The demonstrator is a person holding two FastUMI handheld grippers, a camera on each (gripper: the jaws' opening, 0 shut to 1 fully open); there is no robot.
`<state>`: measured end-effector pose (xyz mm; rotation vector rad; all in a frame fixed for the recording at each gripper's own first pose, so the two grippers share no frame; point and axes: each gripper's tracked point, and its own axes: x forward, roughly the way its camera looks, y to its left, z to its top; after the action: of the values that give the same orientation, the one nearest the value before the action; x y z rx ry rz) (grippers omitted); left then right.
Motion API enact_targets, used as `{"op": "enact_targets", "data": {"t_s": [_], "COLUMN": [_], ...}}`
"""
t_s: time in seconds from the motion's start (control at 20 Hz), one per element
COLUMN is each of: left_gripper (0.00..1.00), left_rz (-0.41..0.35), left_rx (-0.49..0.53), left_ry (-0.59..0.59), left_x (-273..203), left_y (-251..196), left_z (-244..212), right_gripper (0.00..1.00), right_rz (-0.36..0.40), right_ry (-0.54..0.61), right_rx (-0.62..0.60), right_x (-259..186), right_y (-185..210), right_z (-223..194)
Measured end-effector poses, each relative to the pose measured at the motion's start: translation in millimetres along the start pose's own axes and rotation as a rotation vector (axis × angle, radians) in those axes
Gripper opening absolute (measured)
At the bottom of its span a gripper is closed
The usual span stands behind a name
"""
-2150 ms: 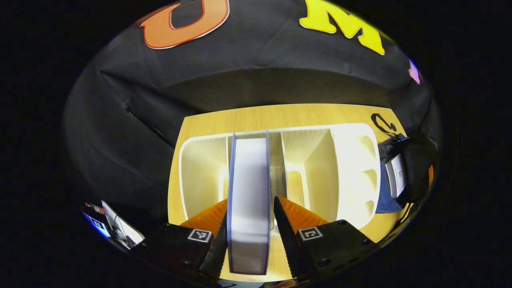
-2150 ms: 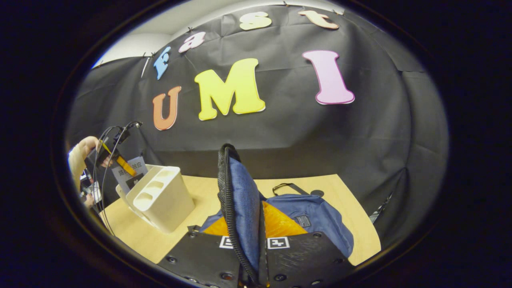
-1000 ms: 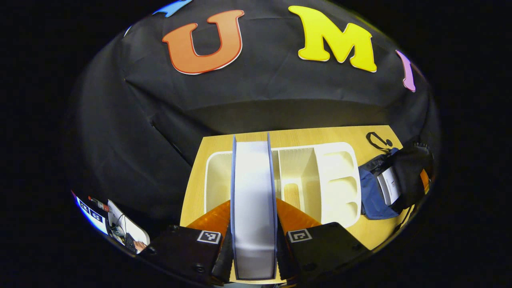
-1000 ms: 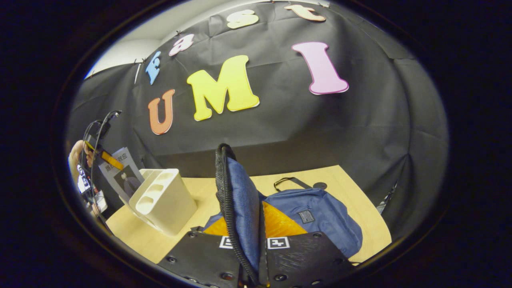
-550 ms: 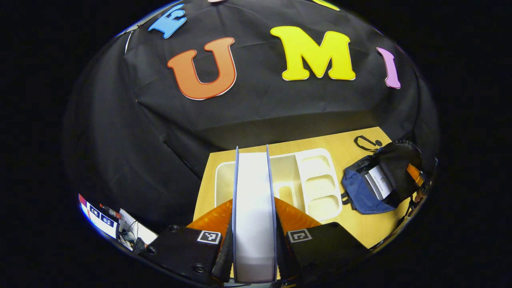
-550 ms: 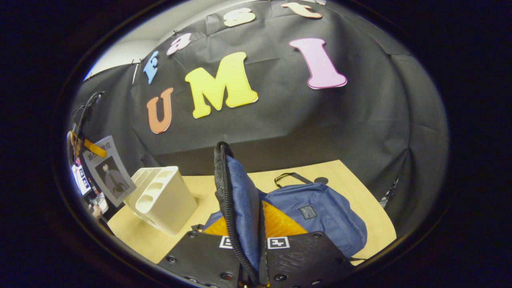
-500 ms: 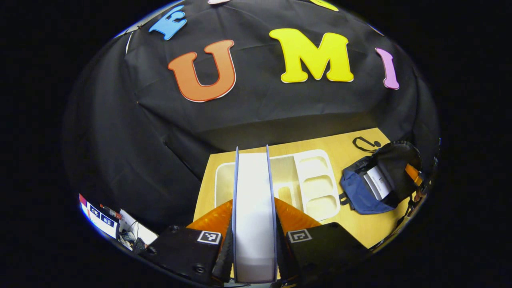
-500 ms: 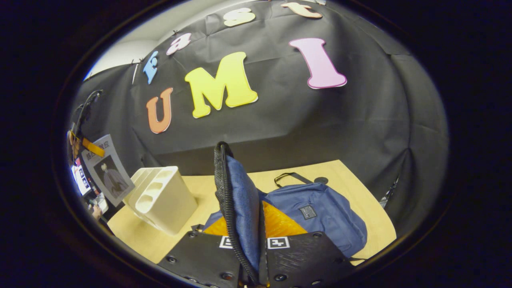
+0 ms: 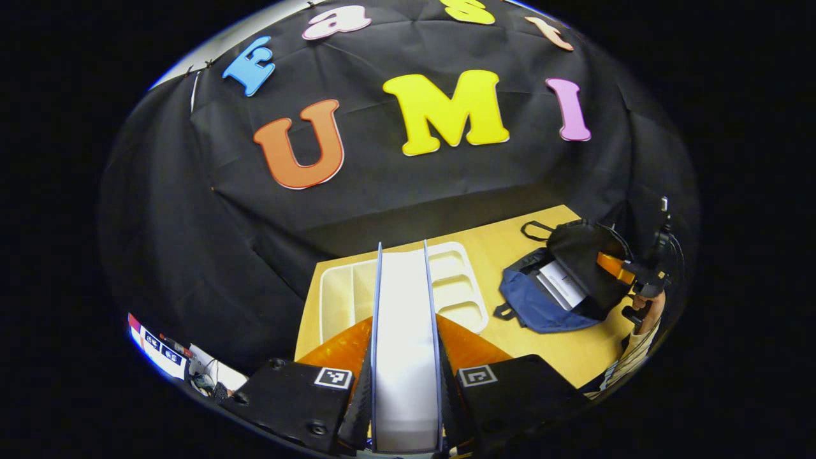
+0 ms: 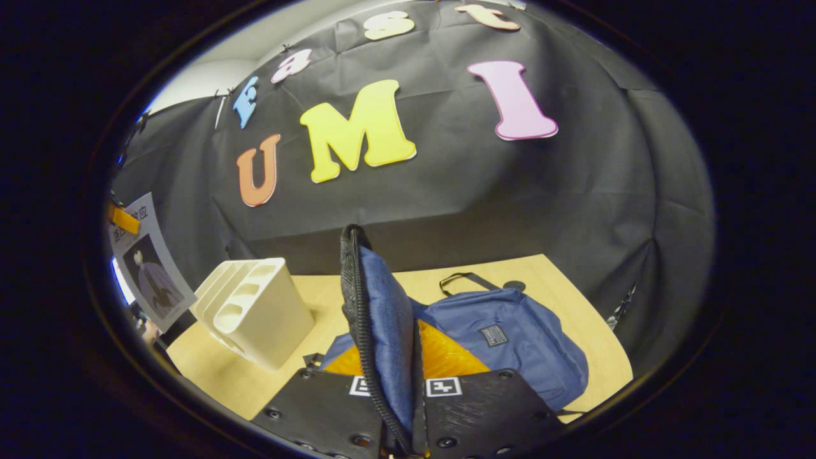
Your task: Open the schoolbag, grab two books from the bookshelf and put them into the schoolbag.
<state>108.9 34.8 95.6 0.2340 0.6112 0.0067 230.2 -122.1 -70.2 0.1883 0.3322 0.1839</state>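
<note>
Item 1. Left hand-held gripper (image 9: 406, 408): I had it closed on one thick book with pale page edges and thin blue covers (image 9: 406, 331), one finger pressing each cover, book upright and edge-on at 6 o'clock in the left gripper view, raised above the desk.

Item 2. Right hand-held gripper (image 10: 408, 414): clamped on the blue fabric flap with black zipper edge (image 10: 376, 331) of the schoolbag, flap standing at 6 o'clock in the right gripper view.

Item 3. Navy blue fabric schoolbag (image 10: 510, 338): one. It lay on the light wooden desk (image 10: 561, 287); in the left gripper view it sat at 3 o'clock (image 9: 542, 306), mouth held open, with a white-edged book (image 9: 561, 285) already inside.

Item 4. Cream plastic bookshelf with divided slots (image 9: 344, 293): one, just behind the held book, well apart from the bag. I saw no book in its visible slots.

Count: books two (one gripped, one in the bag); bag one; shelf one; grippers two.

Risks, as I judged them: the book was heavy and pinched near one end, so it could pivot or slip between the fingers during the carry to 3 o'clock. If the flap sagged or slid from the right gripper, the mouth would narrow and the book's corner could catch on the zipper edge or on the book already inside.
</note>
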Motion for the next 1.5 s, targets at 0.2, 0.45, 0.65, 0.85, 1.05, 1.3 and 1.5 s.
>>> {"op": "enact_targets", "data": {"t_s": [0.2, 0.45, 0.65, 0.85, 1.05, 1.3, 1.5], "left_gripper": [0.46, 0.49, 0.46, 0.46, 0.46, 0.46, 0.43], "left_rz": [-0.1, -0.213, -0.281, -0.331, -0.422, -0.542, -0.583], "left_rx": [0.042, 0.045, 0.024, 0.029, -0.022, -0.227, -0.44], "left_ry": [-0.026, -0.031, -0.051, -0.064, -0.032, -0.015, -0.061], "left_x": [4.2, 26.5, 37.6, 58.5, 94.4, 127.2, 148.5], "left_y": [-46.3, -96.0, -121.9, -148.1, -187.2, -220.0, -225.1], "left_z": [0.5, 7.4, 19.5, 33.0, 38.1, 59.5, 79.1], "right_gripper": [0.05, 0.05, 0.05, 0.05, 0.05, 0.05, 0.05], "right_rz": [-0.009, -0.005, 0.01, 0.022, 0.038, 0.035, 0.012], "right_ry": [0.006, 0.016, 0.028, 0.035, 0.047, 0.038, -0.005], "right_rx": [-0.007, -0.015, -0.019, -0.028, -0.012, 0.021, 0.036], "right_x": [-4.5, -2.8, 2.0, 5.2, 6.7, 1.0, -9.1], "right_y": [-0.2, 1.2, 1.8, 2.1, 4.0, -5.3, -15.1], "right_z": [-13.4, -19.6, -19.4, -15.0, -7.2, 18.3, 50.3]}}
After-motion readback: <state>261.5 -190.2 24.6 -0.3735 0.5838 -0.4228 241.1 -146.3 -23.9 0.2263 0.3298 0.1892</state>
